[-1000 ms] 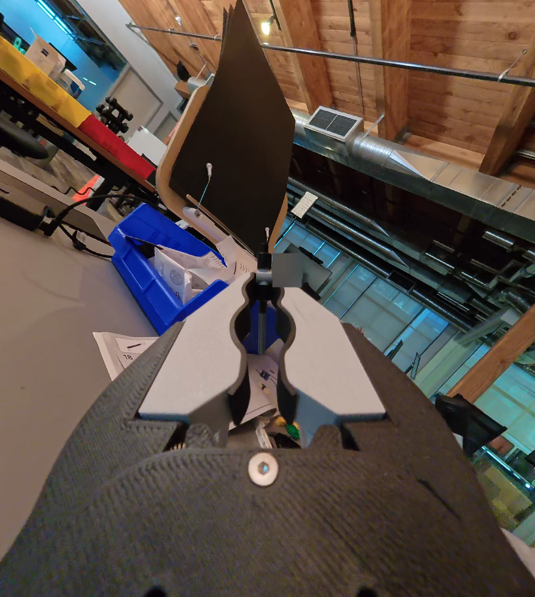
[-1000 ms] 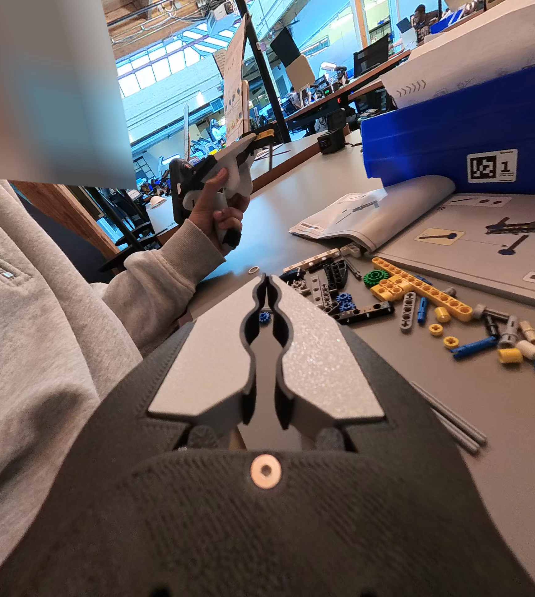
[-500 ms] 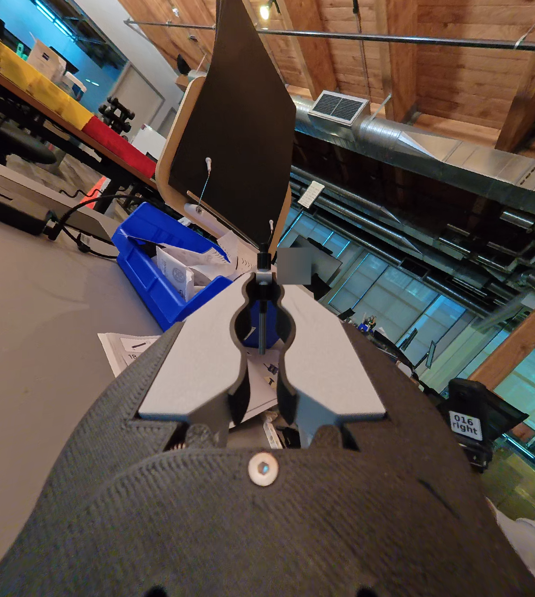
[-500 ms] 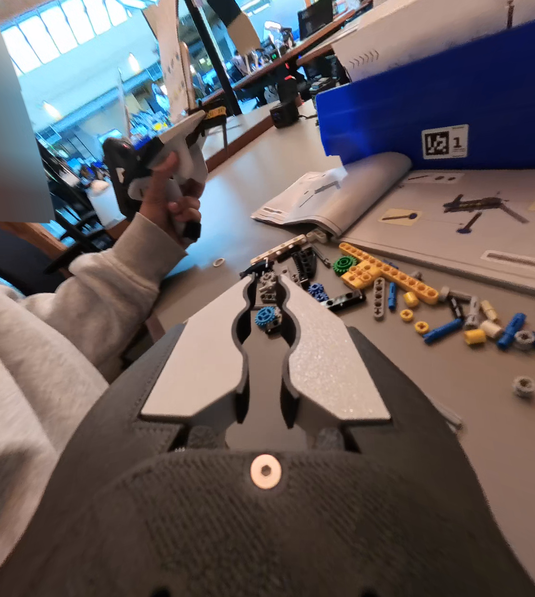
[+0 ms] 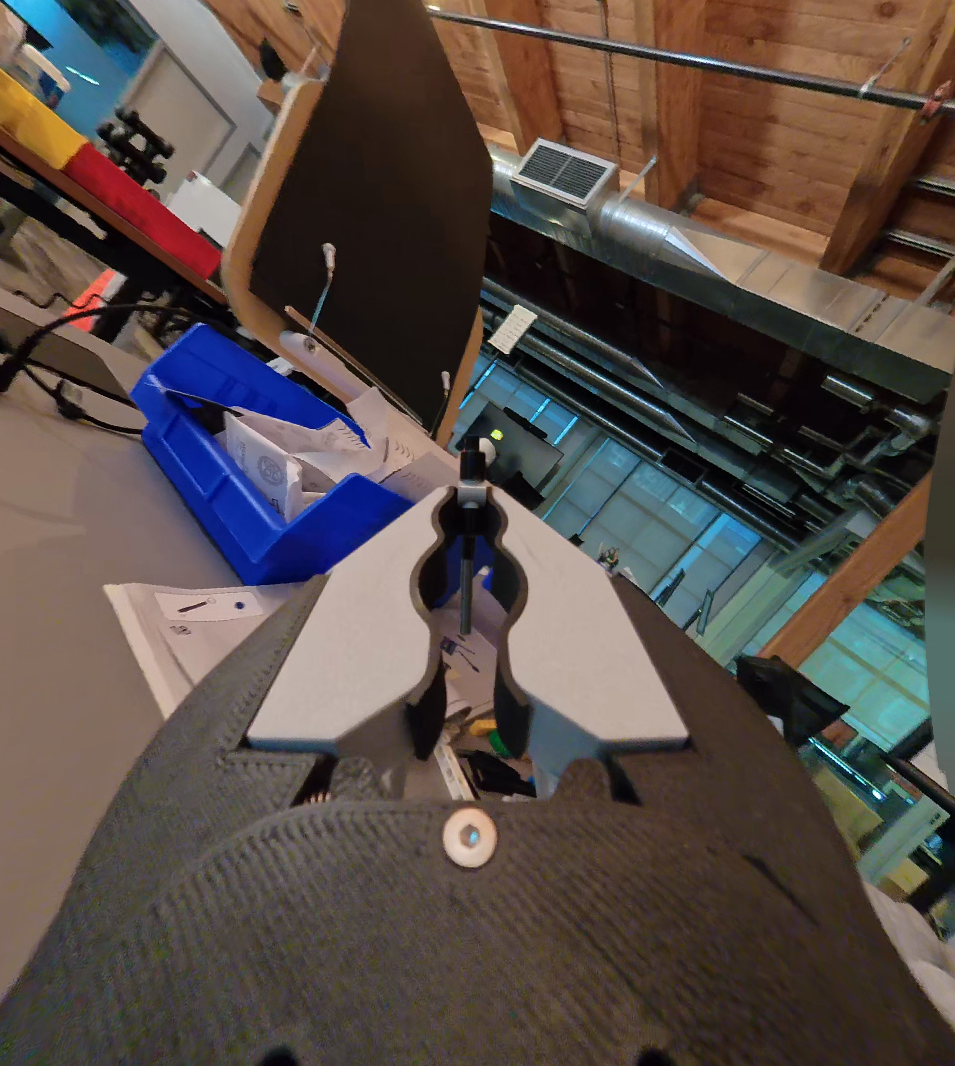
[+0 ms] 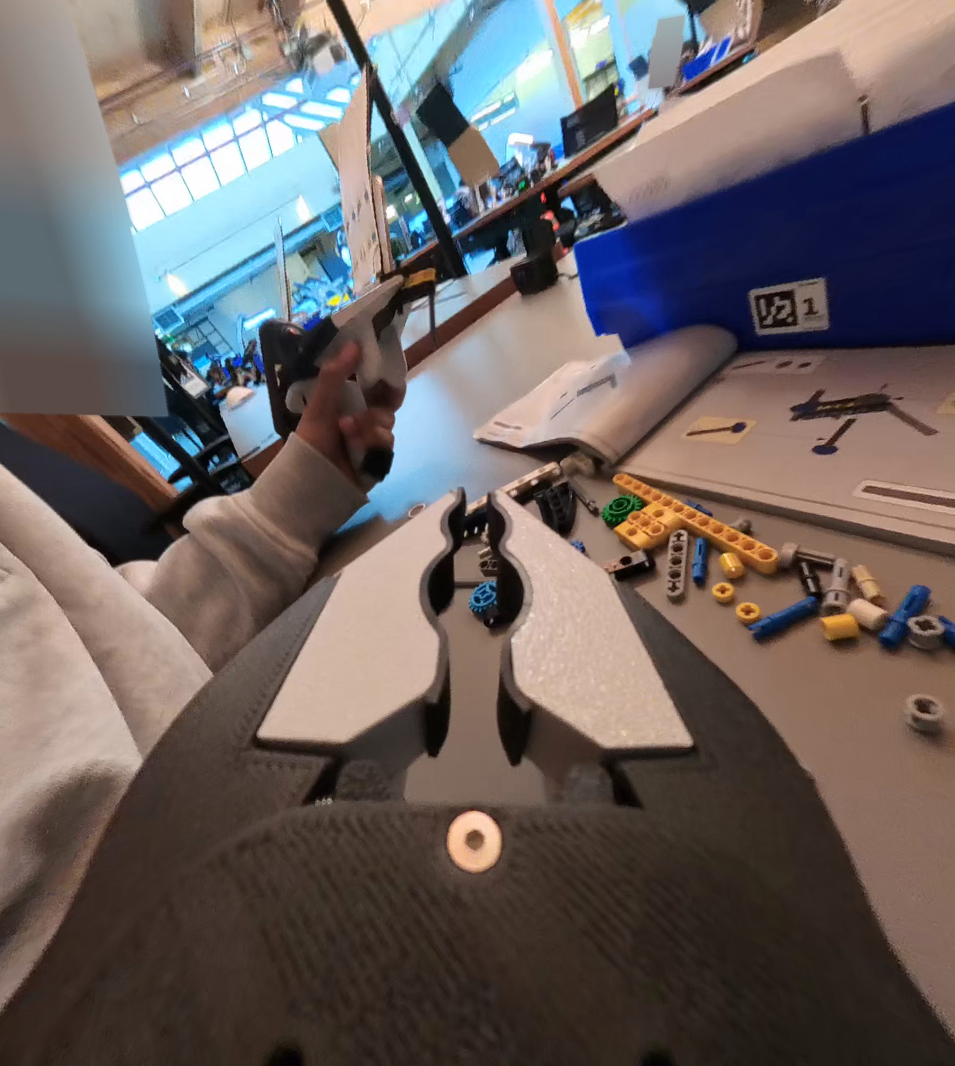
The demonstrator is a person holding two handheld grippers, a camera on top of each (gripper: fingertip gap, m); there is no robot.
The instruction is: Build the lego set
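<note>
My left gripper [image 5: 472, 497] is shut on a small grey connector [image 5: 471, 494] threaded on a thin black axle [image 5: 465, 582], and holds it up in the air above the table. In the right wrist view a hand holds this left gripper [image 6: 374, 323] raised at the left. My right gripper [image 6: 475, 500] is slightly open and empty, low over a pile of loose Lego pieces. A blue gear [image 6: 484, 597] lies on the table in the gap between its fingers. A yellow beam assembly [image 6: 694, 528] and a green gear [image 6: 619, 510] lie just to the right.
A blue bin [image 6: 810, 219] stands at the back right, also seen in the left wrist view [image 5: 244, 507], with papers in it. An open instruction booklet [image 6: 810, 455] lies in front of it. Small blue, yellow and grey pins [image 6: 838, 626] are scattered at the right. A grey sleeve [image 6: 233, 554] is at the left.
My right gripper has swung down and forward over the piece pile, and its jaws have parted from shut. My left gripper still holds the axle piece and has shifted only slightly.
</note>
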